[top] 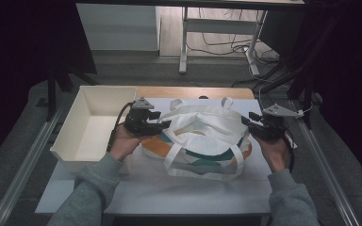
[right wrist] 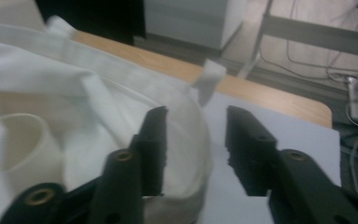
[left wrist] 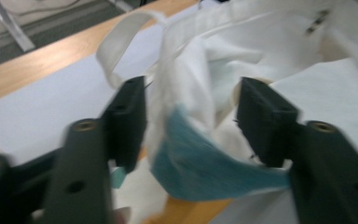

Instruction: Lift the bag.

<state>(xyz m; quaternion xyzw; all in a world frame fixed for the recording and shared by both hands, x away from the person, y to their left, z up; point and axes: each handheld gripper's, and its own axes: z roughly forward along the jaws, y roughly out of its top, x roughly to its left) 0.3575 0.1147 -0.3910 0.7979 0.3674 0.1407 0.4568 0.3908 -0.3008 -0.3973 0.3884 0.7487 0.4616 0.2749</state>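
Observation:
A white cloth tote bag (top: 202, 136) with teal and orange patches lies slumped on a pale mat (top: 169, 188). My left gripper (top: 164, 124) is at the bag's left rim. In the left gripper view its jaws (left wrist: 191, 109) stand apart around a fold of white and teal cloth (left wrist: 200, 163), with gaps at both pads. My right gripper (top: 245, 118) is at the bag's right rim. In the right gripper view it (right wrist: 196, 135) is open, and the bag's rim (right wrist: 186, 140) bulges between the jaws against the left one. A cream round object (right wrist: 23, 140) sits inside the bag.
An empty white bin (top: 66, 150) stands left of the bag, close behind my left hand. The mat covers a wooden table (top: 193, 92). One bag handle (top: 202, 167) lies loose toward me. Metal rails run along both table sides.

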